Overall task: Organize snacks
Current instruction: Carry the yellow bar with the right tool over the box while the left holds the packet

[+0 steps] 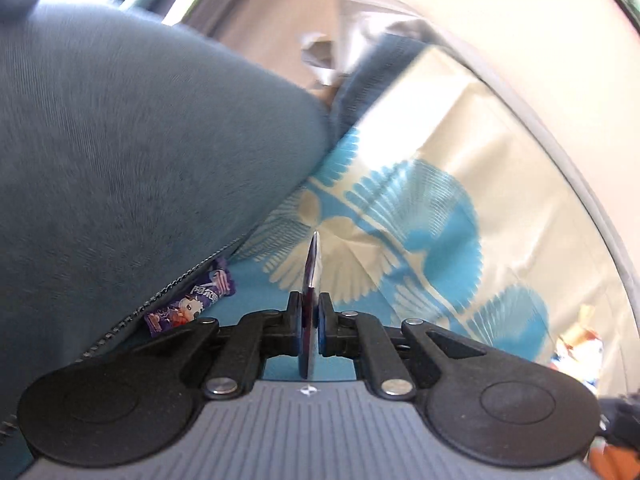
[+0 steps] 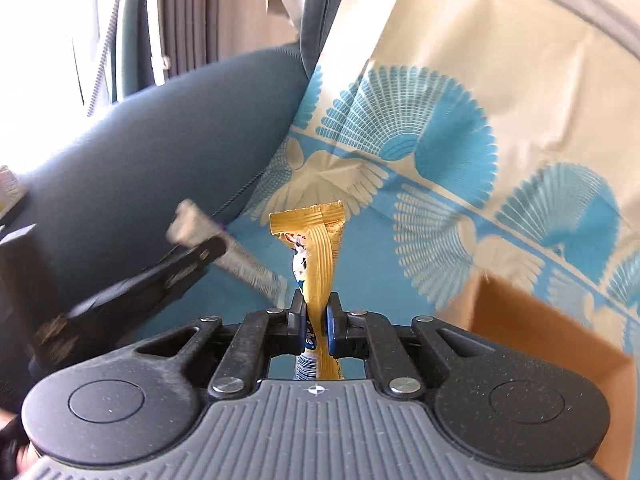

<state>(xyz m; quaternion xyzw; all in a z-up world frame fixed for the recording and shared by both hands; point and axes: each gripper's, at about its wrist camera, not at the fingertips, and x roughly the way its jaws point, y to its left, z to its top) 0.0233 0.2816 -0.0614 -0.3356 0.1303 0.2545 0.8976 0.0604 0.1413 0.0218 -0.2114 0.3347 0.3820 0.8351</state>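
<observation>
My left gripper [image 1: 310, 312] is shut on a thin dark purple snack packet [image 1: 312, 268], seen edge-on and upright above the patterned cloth. It also shows in the right wrist view [image 2: 208, 254], blurred, holding a silvery packet [image 2: 240, 260]. My right gripper [image 2: 316, 316] is shut on a golden-yellow snack packet [image 2: 318, 248], which stands upright between the fingers. Another purple snack packet [image 1: 192, 300] with a cartoon figure lies on the cloth, tucked under the edge of the grey-blue cushion.
A grey-blue cushion [image 1: 140, 152] fills the left side. A cream and blue fan-patterned cloth [image 2: 440, 160] covers the surface. An open cardboard box [image 2: 540, 328] stands at the right. A colourful packet [image 1: 580, 344] lies at the far right.
</observation>
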